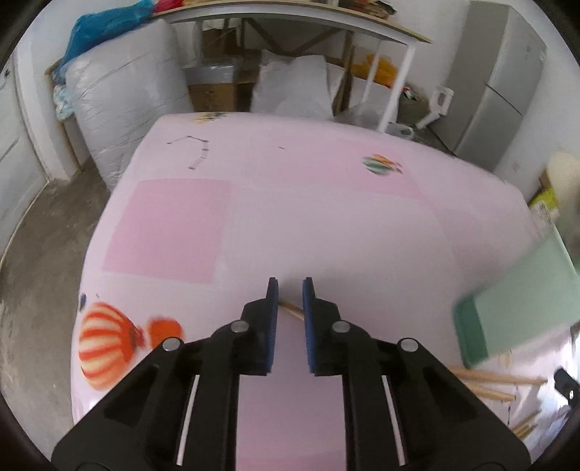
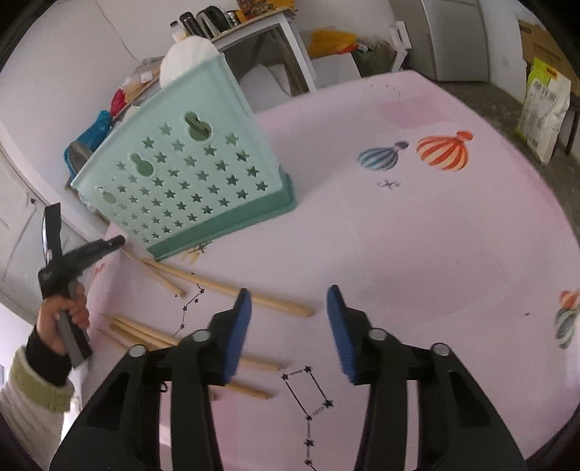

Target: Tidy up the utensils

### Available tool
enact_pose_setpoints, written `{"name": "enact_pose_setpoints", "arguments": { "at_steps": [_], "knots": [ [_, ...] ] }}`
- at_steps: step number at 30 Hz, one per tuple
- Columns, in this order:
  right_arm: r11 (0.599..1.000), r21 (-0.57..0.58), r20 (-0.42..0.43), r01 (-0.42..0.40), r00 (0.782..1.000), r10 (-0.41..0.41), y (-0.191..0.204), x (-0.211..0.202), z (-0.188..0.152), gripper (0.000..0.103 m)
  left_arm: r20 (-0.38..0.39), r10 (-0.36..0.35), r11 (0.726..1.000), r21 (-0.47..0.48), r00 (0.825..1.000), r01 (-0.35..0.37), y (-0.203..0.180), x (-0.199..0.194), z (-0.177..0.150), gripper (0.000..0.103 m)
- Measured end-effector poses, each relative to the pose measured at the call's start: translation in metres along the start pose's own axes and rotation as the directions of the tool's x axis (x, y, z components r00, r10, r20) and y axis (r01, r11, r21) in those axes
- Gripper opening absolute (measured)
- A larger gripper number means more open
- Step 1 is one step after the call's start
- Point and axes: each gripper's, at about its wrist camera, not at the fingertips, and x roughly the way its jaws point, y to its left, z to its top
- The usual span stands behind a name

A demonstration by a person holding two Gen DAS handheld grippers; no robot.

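A mint-green utensil holder with star holes (image 2: pixel 188 170) stands on the pink tablecloth (image 2: pixel 417 253); it also shows blurred at the right of the left wrist view (image 1: pixel 514 304). Several wooden chopsticks (image 2: pixel 232 290) lie loose on the cloth in front of the holder and beside my right gripper (image 2: pixel 288 300), which is open and empty above them. My left gripper (image 1: pixel 290 290) is partly open; one chopstick (image 1: pixel 291 309) lies on the cloth under its tips, not gripped. More chopsticks (image 1: pixel 496 384) lie at the lower right. The left gripper, held by a hand, also appears in the right wrist view (image 2: pixel 72 261).
The tablecloth has hot-air-balloon prints (image 2: pixel 444 150) and constellation drawings (image 2: pixel 308 391). Beyond the table stand a white desk (image 1: pixel 326 25), wrapped bundles (image 1: pixel 127 108), a grey fridge (image 1: pixel 507 83) and a rice bag (image 2: pixel 543 108). The table's left edge drops to concrete floor (image 1: pixel 43 235).
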Motion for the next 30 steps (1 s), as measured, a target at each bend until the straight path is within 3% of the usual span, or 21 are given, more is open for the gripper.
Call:
{"name": "enact_pose_setpoints", "arguments": {
  "at_steps": [6, 10, 15, 17, 19, 21, 24, 26, 27, 30],
  "knots": [
    [0.999, -0.036, -0.015, 0.004, 1.000, -0.004, 0.008, 0.006, 0.000, 0.033, -0.010, -0.012, 0.999, 0.039, 1.000, 0.012, -0.030, -0.017, -0.025, 0.011],
    [0.998, -0.061, 0.016, 0.016, 1.000, -0.015, 0.007, -0.010, 0.005, 0.033, -0.023, -0.072, 0.997, 0.037, 0.997, 0.073, -0.039, -0.031, -0.036, 0.011],
    [0.992, -0.121, 0.017, -0.020, 1.000, 0.022, 0.015, -0.021, 0.022, 0.034, 0.091, -0.133, 0.991, 0.039, 0.987, 0.130, -0.034, -0.082, -0.052, 0.022],
    [0.986, -0.155, -0.023, -0.054, 0.998, 0.051, 0.022, -0.009, 0.030, 0.035, 0.074, -0.201, 0.980, 0.027, 0.977, 0.199, -0.034, -0.102, -0.067, 0.023],
    [0.978, -0.188, -0.058, -0.086, 0.995, 0.076, 0.031, 0.008, 0.035, 0.035, 0.015, -0.290, 0.957, -0.010, 0.957, 0.290, -0.037, -0.111, -0.083, 0.023],
    [0.972, -0.219, -0.094, -0.088, 0.993, 0.069, 0.042, 0.031, 0.040, 0.035, -0.067, -0.386, 0.922, -0.064, 0.920, 0.382, -0.043, -0.113, -0.103, 0.025],
    [0.964, -0.238, -0.163, -0.119, 0.983, 0.082, 0.051, 0.052, 0.040, 0.035, -0.202, -0.516, 0.856, -0.160, 0.832, 0.492, -0.063, -0.105, -0.139, 0.032],
    [0.955, -0.265, -0.184, -0.133, 0.979, 0.085, 0.057, 0.054, 0.035, 0.035, -0.237, -0.548, 0.836, -0.194, 0.802, 0.514, -0.072, -0.100, -0.153, 0.032],
    [0.951, -0.267, -0.206, -0.156, 0.973, 0.102, 0.061, 0.053, 0.031, 0.035, -0.225, -0.565, 0.823, -0.215, 0.793, 0.526, -0.074, -0.098, -0.156, 0.032],
    [0.946, -0.265, -0.242, -0.188, 0.962, 0.123, 0.068, 0.047, 0.016, 0.035, -0.189, -0.573, 0.813, -0.256, 0.798, 0.523, -0.074, -0.092, -0.153, 0.032]
  ]
}}
